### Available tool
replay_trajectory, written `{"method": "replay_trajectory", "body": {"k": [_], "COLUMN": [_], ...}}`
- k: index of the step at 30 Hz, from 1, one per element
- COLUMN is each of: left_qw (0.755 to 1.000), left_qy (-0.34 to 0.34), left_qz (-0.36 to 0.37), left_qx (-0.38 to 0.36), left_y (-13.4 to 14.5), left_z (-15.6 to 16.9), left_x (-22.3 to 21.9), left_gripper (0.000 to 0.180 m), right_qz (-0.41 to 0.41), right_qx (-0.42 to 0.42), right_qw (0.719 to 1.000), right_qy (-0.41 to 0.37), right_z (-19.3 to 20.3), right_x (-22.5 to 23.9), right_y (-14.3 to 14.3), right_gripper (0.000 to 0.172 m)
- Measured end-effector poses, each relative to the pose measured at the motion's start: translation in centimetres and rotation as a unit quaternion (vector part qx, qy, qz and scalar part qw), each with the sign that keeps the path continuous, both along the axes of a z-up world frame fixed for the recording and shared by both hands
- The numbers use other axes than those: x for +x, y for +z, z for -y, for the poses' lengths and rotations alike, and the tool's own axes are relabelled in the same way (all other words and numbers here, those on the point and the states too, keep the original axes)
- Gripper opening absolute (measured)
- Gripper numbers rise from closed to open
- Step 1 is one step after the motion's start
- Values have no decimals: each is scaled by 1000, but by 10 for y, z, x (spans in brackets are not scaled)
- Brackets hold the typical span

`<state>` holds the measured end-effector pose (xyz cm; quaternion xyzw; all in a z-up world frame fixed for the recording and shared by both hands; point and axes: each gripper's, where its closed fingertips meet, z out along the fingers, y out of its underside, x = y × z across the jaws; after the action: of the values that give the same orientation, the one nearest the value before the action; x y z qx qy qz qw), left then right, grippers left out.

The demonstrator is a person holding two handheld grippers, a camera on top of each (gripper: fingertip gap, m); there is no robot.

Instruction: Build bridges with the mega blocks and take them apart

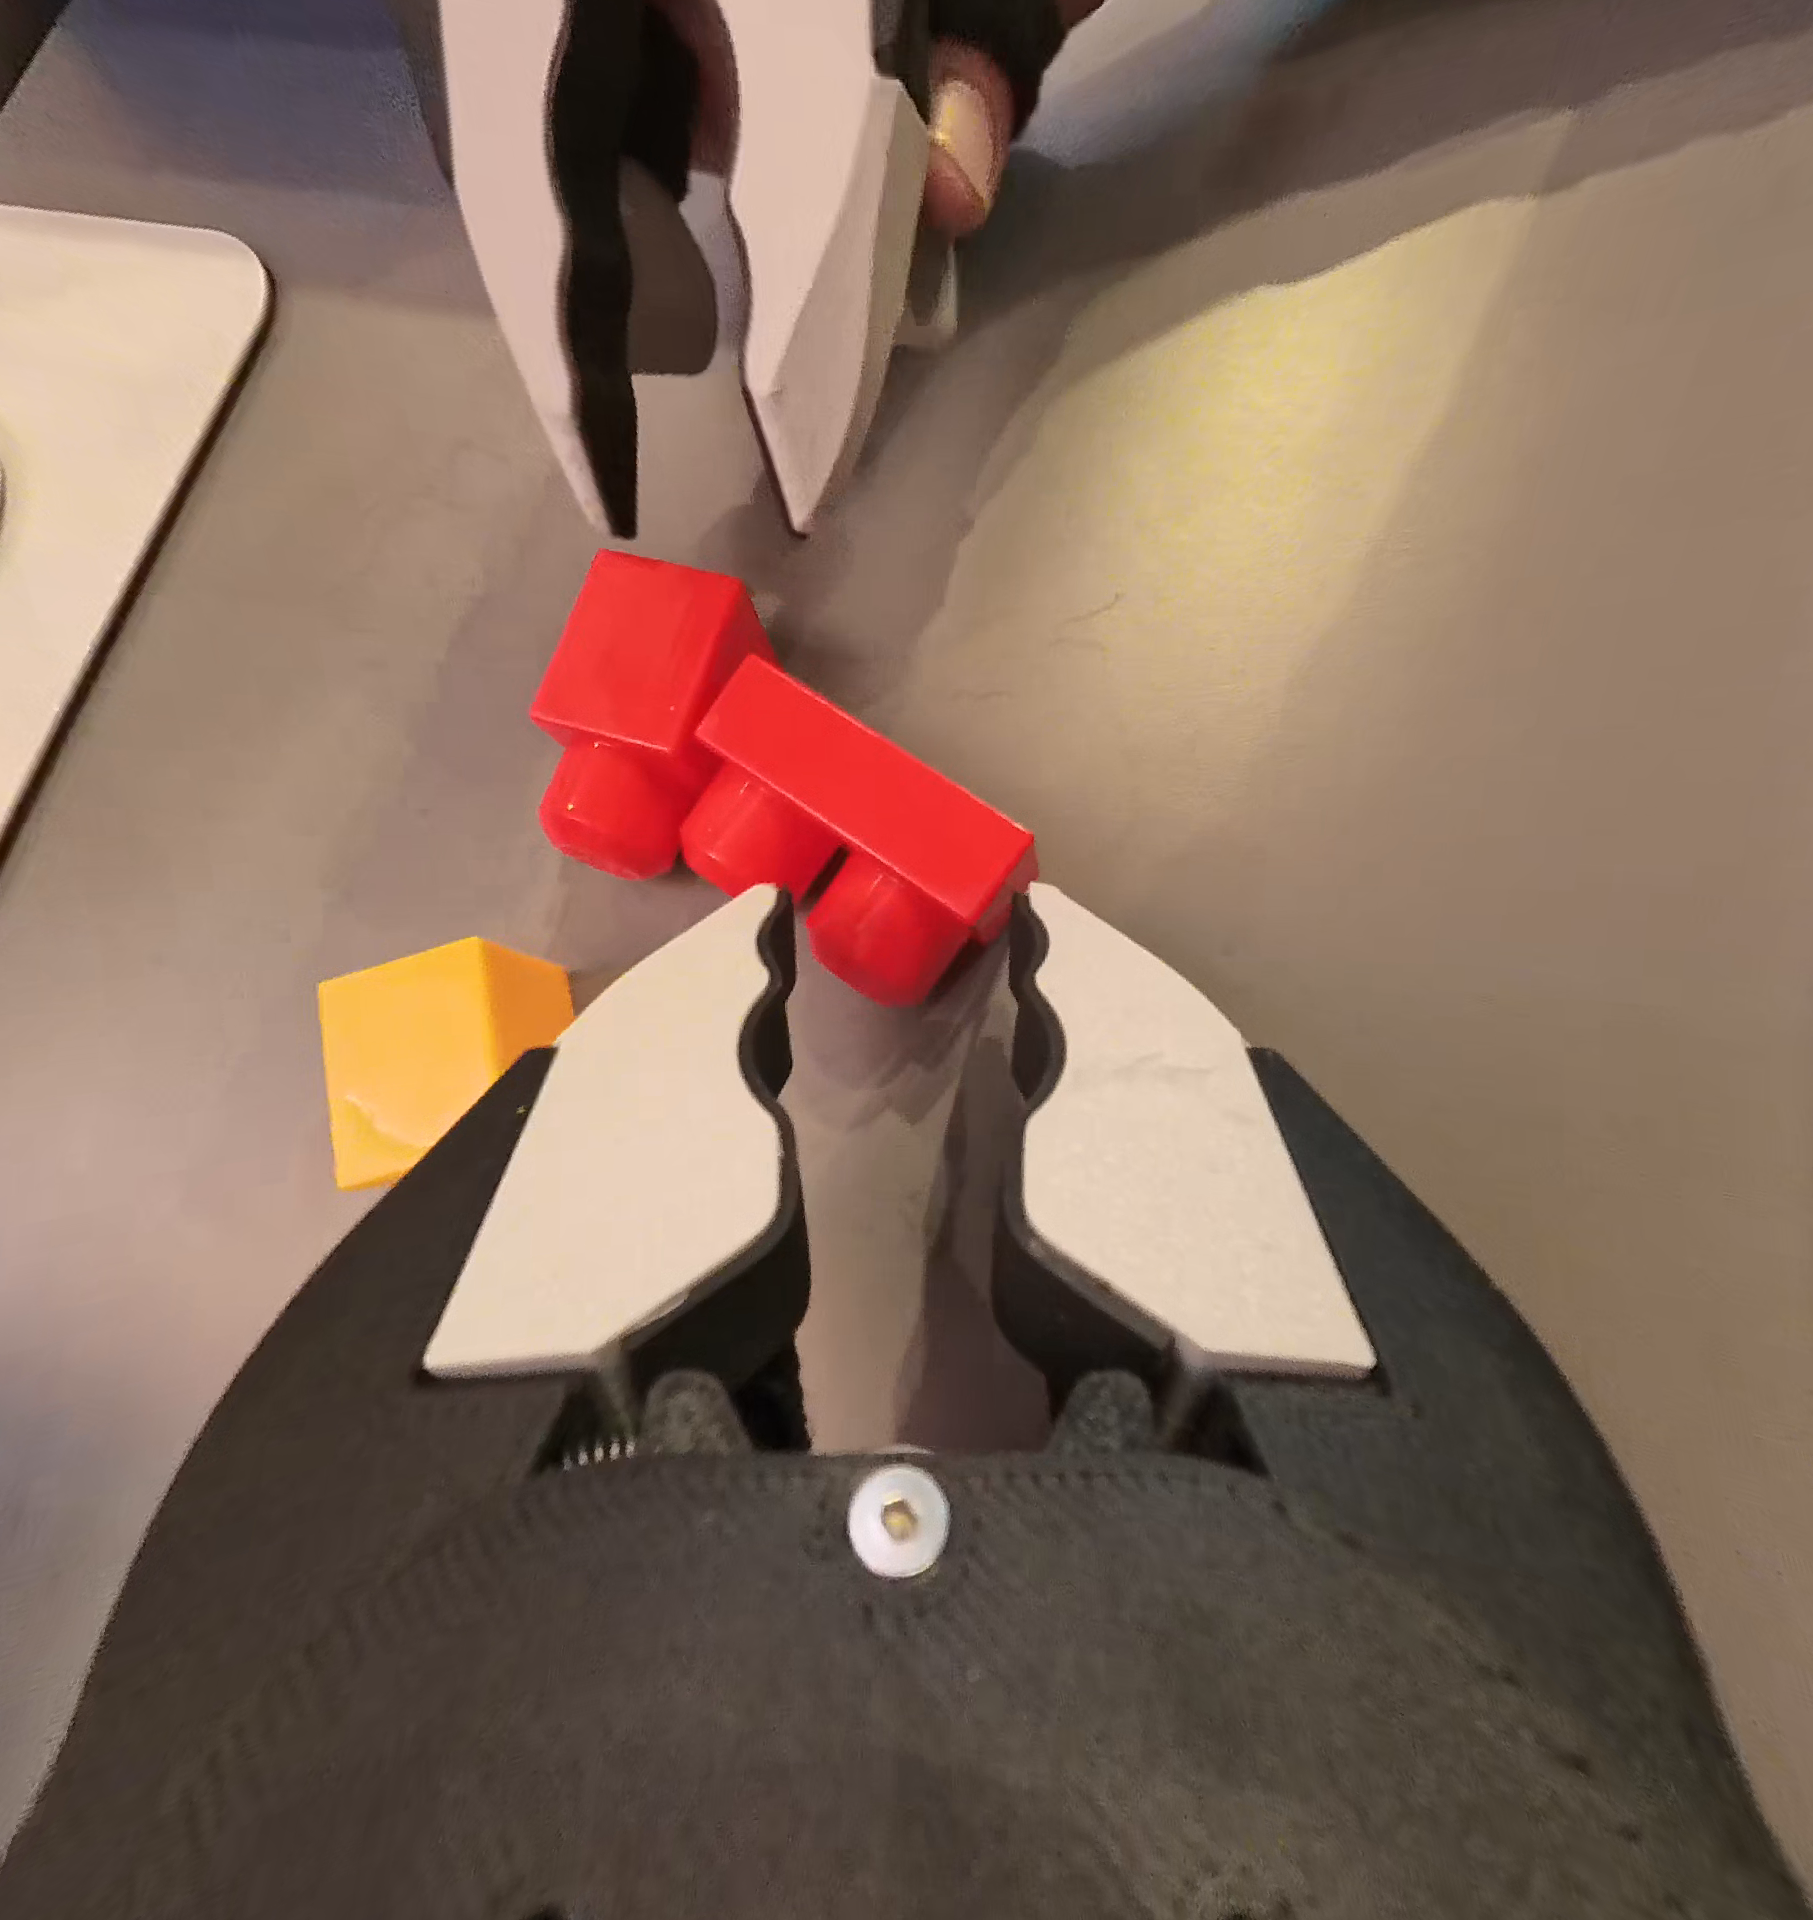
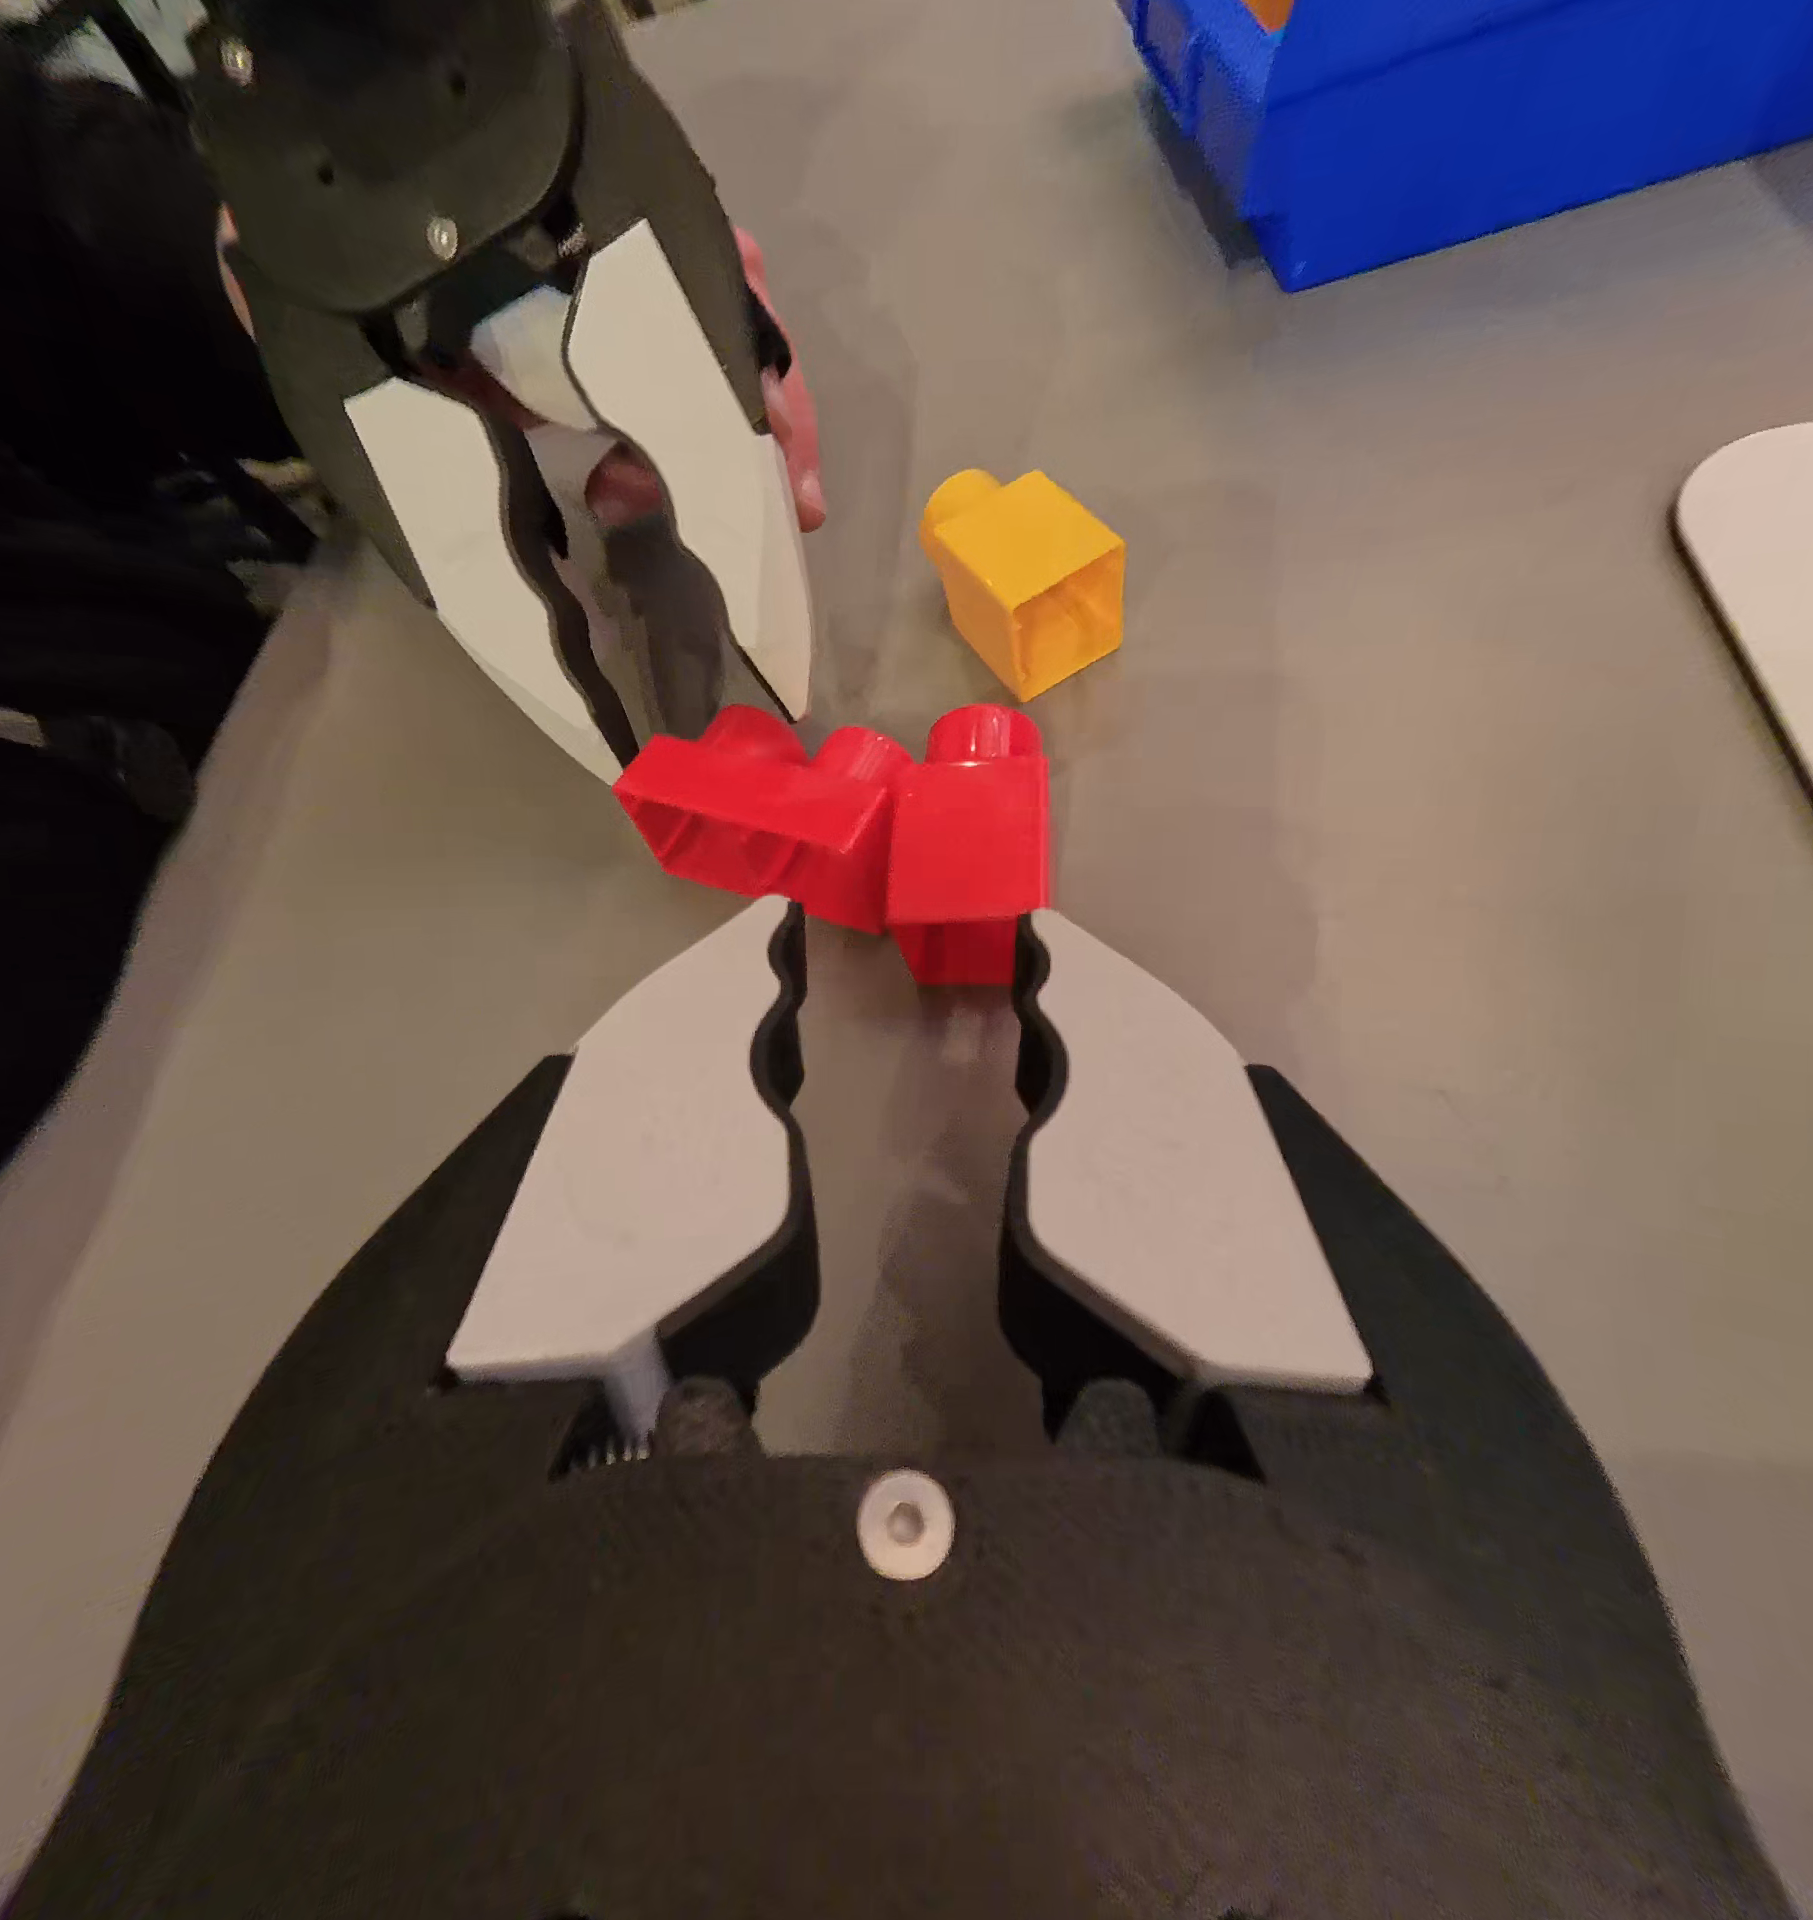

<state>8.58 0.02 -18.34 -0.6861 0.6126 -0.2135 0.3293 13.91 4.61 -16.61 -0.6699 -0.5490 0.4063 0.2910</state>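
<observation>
As the left wrist sees it: the left gripper (image 1: 902,909) straddles the near end stud of the long red block (image 1: 860,790). Its jaws are part-open with a sliver of gap at one pad, so it is likely lining up a grasp.
Beyond the long block: the short red block (image 1: 632,644) touches its far end, and both lie on their sides on the table (image 1: 1401,727). The right gripper (image 1: 710,530) hovers just past them, jaws narrowly apart and empty.
Near-left of the long block: the yellow block (image 1: 434,1039) lies loose.
Right wrist view: the short block sits between parted fingers, tight beside the long block, with one pad clear. The gripper is probably positioning to separate or rejoin them.
</observation>
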Motion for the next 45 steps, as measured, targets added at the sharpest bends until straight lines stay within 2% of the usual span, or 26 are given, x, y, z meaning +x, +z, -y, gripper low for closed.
{"method": "replay_trajectory", "body": {"k": [3,7,13,16,19,28,35,40,45], "left_qw": [1000,999,994,991,989,990,990,976,970], "left_qy": [1,37,99,128,135,137,138,190,177], "left_qz": [-1,3,17,8,5,4,7,-89,-142], "left_qx": [-4,-11,-39,-33,-52,-20,-3,55,81], "left_y": [-3,-4,-3,-4,-12,-5,3,-1,-14], "left_z": [2,-3,-6,-11,-12,-15,-5,-12,0], "left_x": [3,6,17,18,21,8,-26,-79,-95], "left_gripper": [39,47,66,61,45,40,40,40,41], "right_qz": [17,24,19,13,10,-11,-2,3,3], "right_qx": [40,93,97,96,96,83,83,84,83], "right_qw": [999,995,995,995,995,996,997,996,997], "right_qy": [15,25,18,15,13,5,0,1,2], "right_z": [11,22,20,19,19,16,13,13,13], "right_x": [-4,-10,-10,-10,-9,-7,-4,-4,-4], "right_y": [-5,-6,-5,-3,-2,5,2,1,1], "right_gripper": [34,28,27,27,27,27,28,28,28]}}
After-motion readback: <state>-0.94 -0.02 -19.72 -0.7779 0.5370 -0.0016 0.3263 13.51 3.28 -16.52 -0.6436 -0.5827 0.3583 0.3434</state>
